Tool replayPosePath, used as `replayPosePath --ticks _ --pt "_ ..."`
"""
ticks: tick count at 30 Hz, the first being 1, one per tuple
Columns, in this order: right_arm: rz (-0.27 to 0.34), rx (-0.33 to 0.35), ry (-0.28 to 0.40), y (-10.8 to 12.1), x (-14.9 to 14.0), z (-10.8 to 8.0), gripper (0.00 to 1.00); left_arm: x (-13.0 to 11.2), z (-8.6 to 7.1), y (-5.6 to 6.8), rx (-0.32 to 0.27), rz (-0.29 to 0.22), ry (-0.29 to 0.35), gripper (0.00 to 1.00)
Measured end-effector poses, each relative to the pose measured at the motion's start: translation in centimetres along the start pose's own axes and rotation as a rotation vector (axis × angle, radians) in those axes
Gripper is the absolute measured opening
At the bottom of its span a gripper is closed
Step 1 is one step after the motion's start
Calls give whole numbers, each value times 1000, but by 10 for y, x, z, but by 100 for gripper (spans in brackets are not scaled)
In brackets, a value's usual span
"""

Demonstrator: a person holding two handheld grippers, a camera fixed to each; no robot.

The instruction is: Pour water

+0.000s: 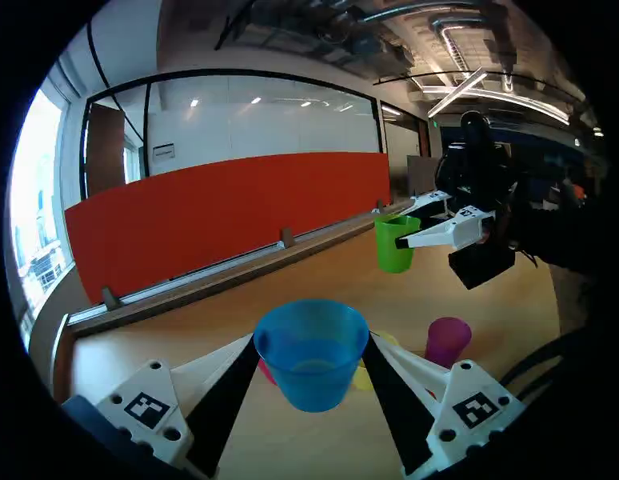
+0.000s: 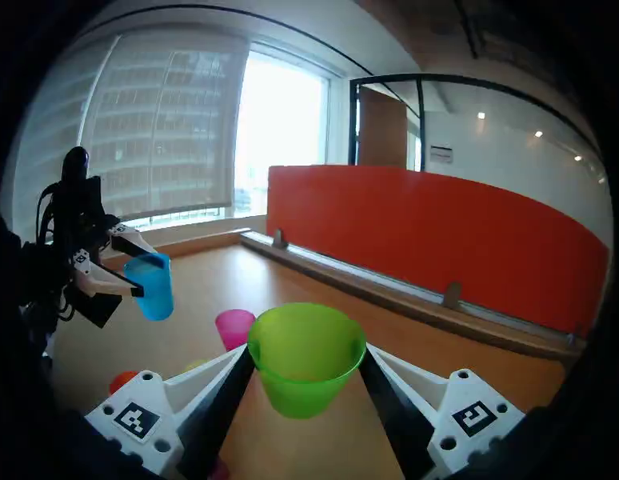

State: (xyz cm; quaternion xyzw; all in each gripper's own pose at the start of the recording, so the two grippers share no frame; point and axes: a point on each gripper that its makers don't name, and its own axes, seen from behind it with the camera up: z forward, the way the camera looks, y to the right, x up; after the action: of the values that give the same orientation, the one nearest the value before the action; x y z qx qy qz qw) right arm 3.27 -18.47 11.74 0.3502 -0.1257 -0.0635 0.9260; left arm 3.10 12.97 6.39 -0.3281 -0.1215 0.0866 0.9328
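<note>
My left gripper (image 1: 311,364) is shut on a blue cup (image 1: 312,354), held upright above the wooden table (image 1: 325,276); a little pale liquid shows at its bottom. In the right gripper view the same blue cup (image 2: 151,286) hangs at the left in the far gripper (image 2: 129,272). My right gripper (image 2: 305,366) is shut on a green cup (image 2: 305,358), also upright and lifted. From the left gripper view that green cup (image 1: 397,242) appears to the right, with the other gripper (image 1: 428,228) around it.
A magenta cup (image 1: 447,339) and a yellow cup (image 1: 364,376) stand on the table below the blue cup. The magenta cup (image 2: 233,327) and an orange cup (image 2: 122,382) sit below. An orange partition (image 1: 229,212) runs along the table's far edge. Windows (image 2: 181,136) lie beyond.
</note>
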Motion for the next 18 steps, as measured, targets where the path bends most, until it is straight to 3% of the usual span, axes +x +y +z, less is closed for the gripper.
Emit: replayPosePath --ticks 18 --pt "-4 1 124 -12 33 -10 93 18 -10 1 14 -12 52 87"
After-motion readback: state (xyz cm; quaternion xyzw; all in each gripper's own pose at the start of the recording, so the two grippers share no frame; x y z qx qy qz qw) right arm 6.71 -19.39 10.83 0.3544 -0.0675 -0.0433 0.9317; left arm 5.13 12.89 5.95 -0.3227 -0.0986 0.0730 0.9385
